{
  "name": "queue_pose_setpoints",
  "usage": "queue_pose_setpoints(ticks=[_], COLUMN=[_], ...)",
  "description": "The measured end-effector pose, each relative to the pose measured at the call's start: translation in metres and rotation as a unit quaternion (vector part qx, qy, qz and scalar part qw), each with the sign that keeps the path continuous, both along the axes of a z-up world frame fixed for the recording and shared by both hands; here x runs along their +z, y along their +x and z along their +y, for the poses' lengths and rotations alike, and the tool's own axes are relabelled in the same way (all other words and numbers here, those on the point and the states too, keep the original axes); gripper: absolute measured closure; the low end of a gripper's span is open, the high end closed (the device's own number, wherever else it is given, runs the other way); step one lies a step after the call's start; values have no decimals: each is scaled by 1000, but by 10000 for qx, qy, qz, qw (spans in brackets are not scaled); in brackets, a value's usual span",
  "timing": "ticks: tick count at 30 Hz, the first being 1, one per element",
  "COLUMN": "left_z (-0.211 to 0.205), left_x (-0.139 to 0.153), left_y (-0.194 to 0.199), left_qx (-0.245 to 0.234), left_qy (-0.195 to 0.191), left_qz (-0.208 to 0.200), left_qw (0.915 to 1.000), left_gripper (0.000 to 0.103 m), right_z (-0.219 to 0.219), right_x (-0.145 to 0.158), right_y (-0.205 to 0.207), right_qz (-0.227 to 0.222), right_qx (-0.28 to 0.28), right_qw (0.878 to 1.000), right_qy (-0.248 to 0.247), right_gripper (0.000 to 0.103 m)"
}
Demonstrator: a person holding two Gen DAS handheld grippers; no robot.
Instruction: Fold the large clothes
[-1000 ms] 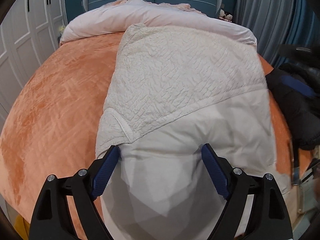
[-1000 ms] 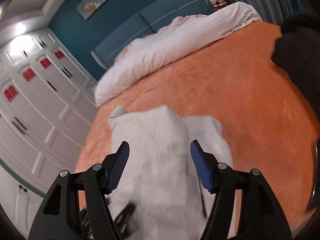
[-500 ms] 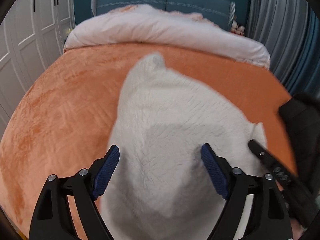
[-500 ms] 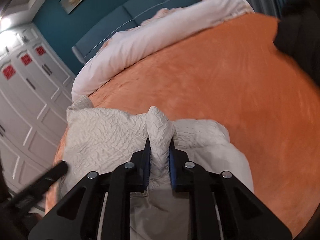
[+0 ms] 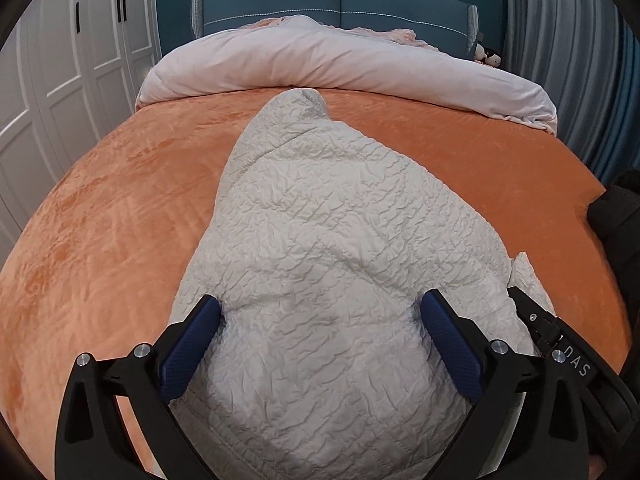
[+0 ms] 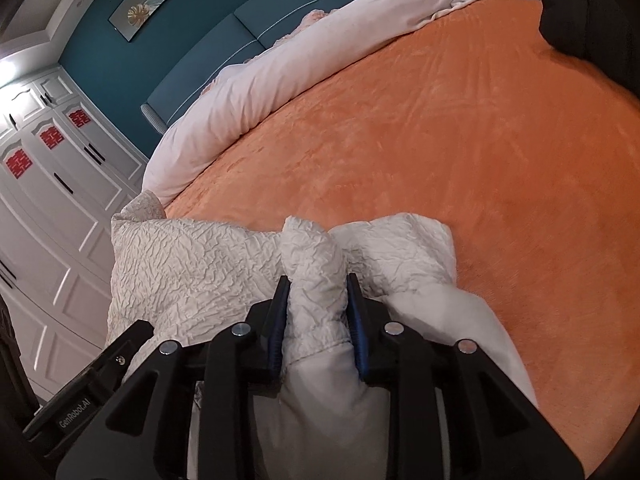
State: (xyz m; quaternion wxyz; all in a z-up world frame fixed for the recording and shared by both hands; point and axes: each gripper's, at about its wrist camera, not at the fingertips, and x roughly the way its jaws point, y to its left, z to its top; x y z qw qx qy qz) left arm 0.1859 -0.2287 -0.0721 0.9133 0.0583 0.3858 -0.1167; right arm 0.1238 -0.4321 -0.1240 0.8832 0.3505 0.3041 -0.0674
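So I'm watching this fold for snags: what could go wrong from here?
The right gripper pinches only a narrow ridge of the cream jacket; its jaws have just been easing open, so the fabric may slip out. The left gripper is wide open, its jaws just opened further, so that side may sag and skew the fold.

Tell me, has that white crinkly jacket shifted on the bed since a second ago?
Yes. The white jacket has pulled back from the rolled duvet, baring more orange blanket between them, and it now lies bunched.
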Motion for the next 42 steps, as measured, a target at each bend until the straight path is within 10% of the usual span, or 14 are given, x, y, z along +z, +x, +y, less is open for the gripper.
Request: queue_pose_setpoints(ticks=[21, 30, 37, 38, 39, 42], left_z=[-13, 51, 82, 86, 90, 94], left_x=[-14, 42, 10, 6, 5, 9], left_y=[0, -47, -112, -117, -119, -123], left_qx=[98, -284, -347, -266, -230, -172], left_qy=[397, -232, 132, 114, 98, 164], left_qz=[-280, 365, 1060, 1083, 1111, 1139], left_qw=[9988, 9987, 9937, 9937, 9935, 9932], left_gripper=[5, 5, 6, 5, 5, 5], right_z=[3, -1, 34, 40, 44, 44], right_x=[-7, 55, 19, 18, 21, 49], right_y=[-2, -85, -137, -139, -140, -149], right_qz=[-14, 162, 970, 981, 984, 661], right_qx=[-58, 254, 592, 599, 638, 654], right_qw=[10000, 9992, 9929, 9931, 9930, 9955], right_qy=[58, 251, 353, 235, 138, 159], right_gripper=[78, 64, 61, 69, 103, 102])
